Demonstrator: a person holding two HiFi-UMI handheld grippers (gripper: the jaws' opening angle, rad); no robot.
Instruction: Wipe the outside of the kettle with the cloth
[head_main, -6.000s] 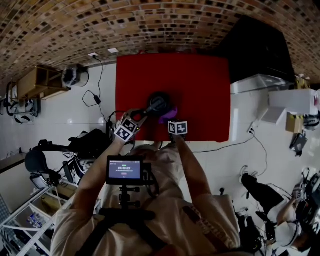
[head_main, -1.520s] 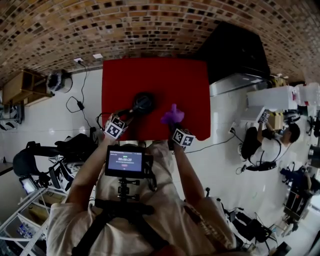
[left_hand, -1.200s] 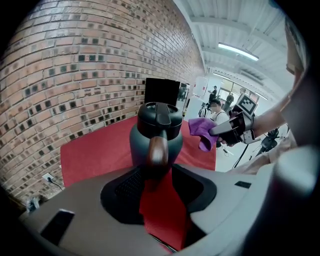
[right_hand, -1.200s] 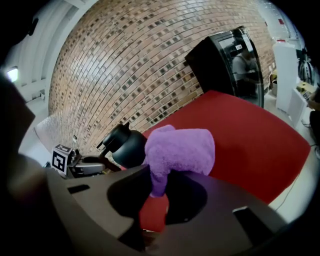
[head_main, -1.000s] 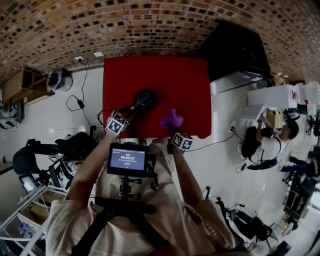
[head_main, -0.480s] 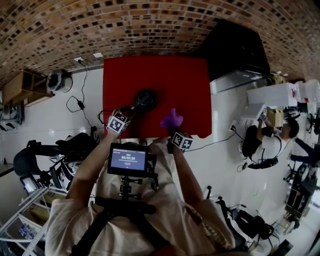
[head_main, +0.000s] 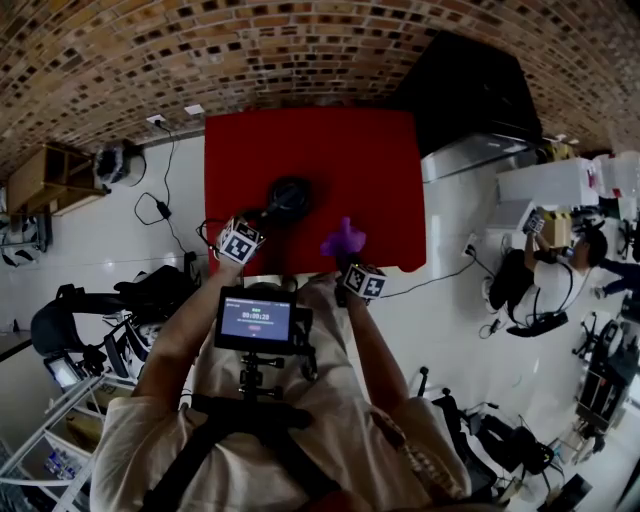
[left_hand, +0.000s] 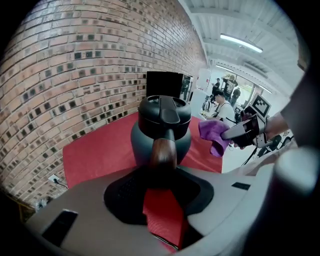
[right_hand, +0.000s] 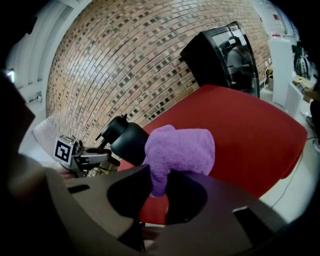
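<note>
Left gripper (head_main: 263, 213) jaws just closed onto kettle (left_hand: 161, 131) handle; right gripper (head_main: 345, 257) jaws clamp cloth (right_hand: 180, 150).

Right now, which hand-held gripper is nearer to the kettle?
Left. The left hand-held gripper sits at the kettle, its jaws having just closed further on the wooden handle. The right hand-held gripper, holding the purple cloth, stands apart, to its right.

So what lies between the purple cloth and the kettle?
Only bare red tabletop. In the head view the cloth, held in the right gripper, is clear of the kettle.
</note>
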